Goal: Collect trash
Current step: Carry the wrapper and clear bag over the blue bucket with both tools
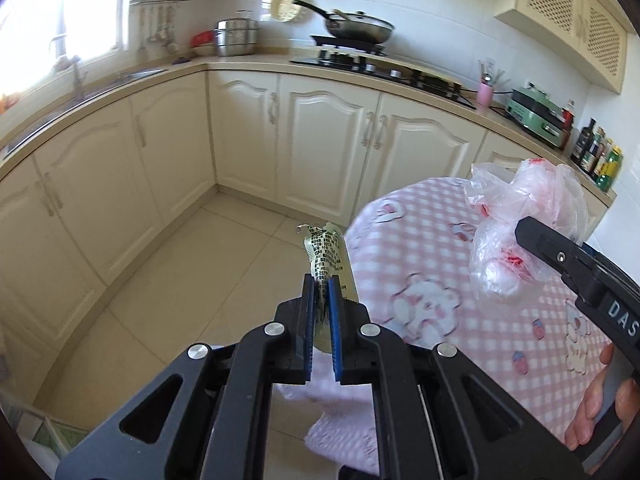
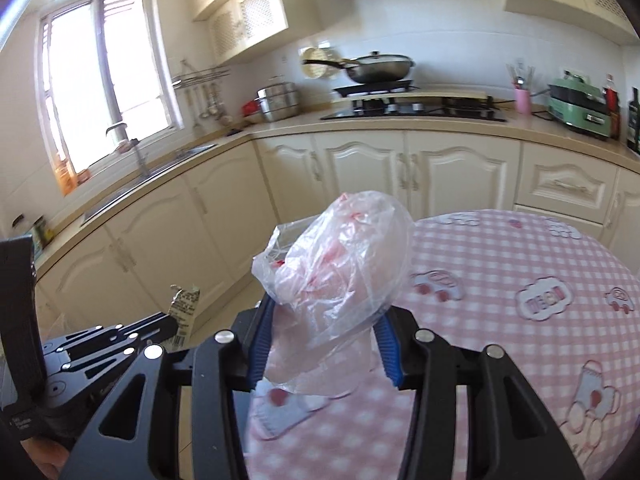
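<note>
Crinkled paper printed with rows of black marks is what we see first: a long, twisted wrapper [image 1: 322, 250], pale cream, flattened where the left gripper [image 1: 320, 292] pinches it between ribbed blue pads [image 1: 333, 312]. The jaws stand almost together with only the wrapper between them. Its upper end curls free above the glossy cream floor tiles [image 1: 168, 280]; its lower end runs down behind the black linkage and we cannot follow it.

Further right, the round table's cloth [image 1: 480, 320] is soft-looking pink-and-white gingham with cartoon patches, and a fold of it hangs off the near edge.

On the right, thin clear plastic, a crumpled bag [image 2: 340, 272] with red flecks inside, billows up from the right gripper [image 2: 324, 344]. Its blue ribbed pads [image 2: 262, 340] press the bag's lower part on both sides, the jaws partly closed on it. What the red pieces are we cannot make out through the wrinkled film. From the left wrist camera the same bag [image 1: 520, 220] hangs above the cloth, half covered by a black finger, and a person's fingers [image 1: 592, 408] on the handle are cut off by the frame edge.

Behind, cream panelled cabinets [image 2: 360, 168] carry a steel wok [image 2: 380, 68] on the hob.
</note>
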